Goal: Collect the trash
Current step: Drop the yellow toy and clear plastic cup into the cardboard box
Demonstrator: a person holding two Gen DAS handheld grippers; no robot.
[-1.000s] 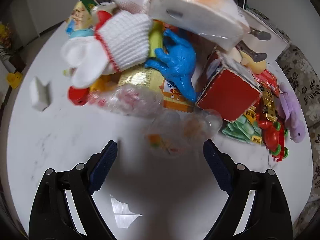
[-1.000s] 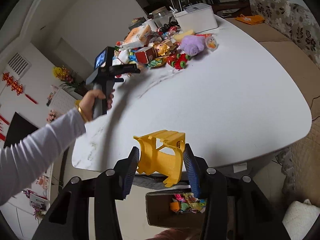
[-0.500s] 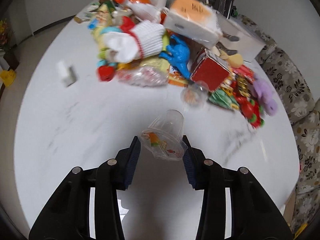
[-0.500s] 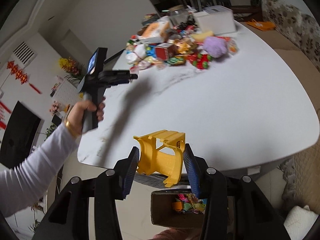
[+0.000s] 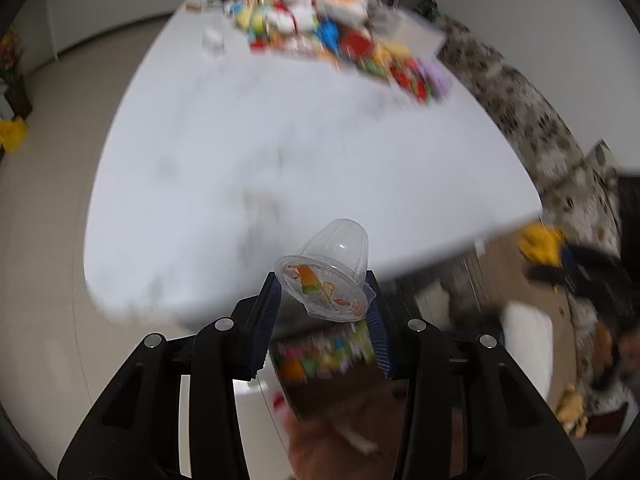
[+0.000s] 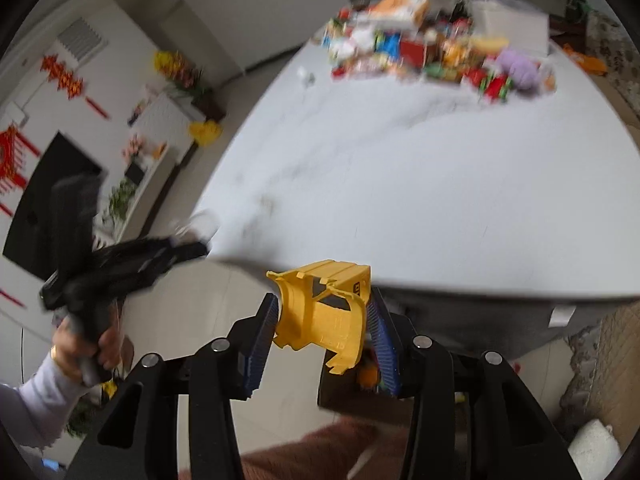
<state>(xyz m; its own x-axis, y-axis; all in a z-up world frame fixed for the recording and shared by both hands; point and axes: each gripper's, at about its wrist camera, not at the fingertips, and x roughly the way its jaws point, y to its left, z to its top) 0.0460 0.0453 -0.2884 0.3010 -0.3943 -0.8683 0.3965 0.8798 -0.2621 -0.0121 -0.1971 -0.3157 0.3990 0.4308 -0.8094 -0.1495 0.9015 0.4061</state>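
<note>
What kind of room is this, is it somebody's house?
Most likely a living or dining room in a home: a big white table with a pile of toys and packets, a flower-patterned sofa, and red paper decorations on the wall.

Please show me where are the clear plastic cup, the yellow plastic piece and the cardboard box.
clear plastic cup (image 5: 340, 258): left wrist view, on its clear side wall.
yellow plastic piece (image 6: 320, 320): right wrist view, on its broad front face.
cardboard box (image 5: 336, 394): left wrist view, on its brown wall.

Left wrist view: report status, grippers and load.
Left gripper shut on clear plastic cup, off the table edge. Right gripper shut on yellow plastic piece. Cardboard box below, nothing blocking.
</note>
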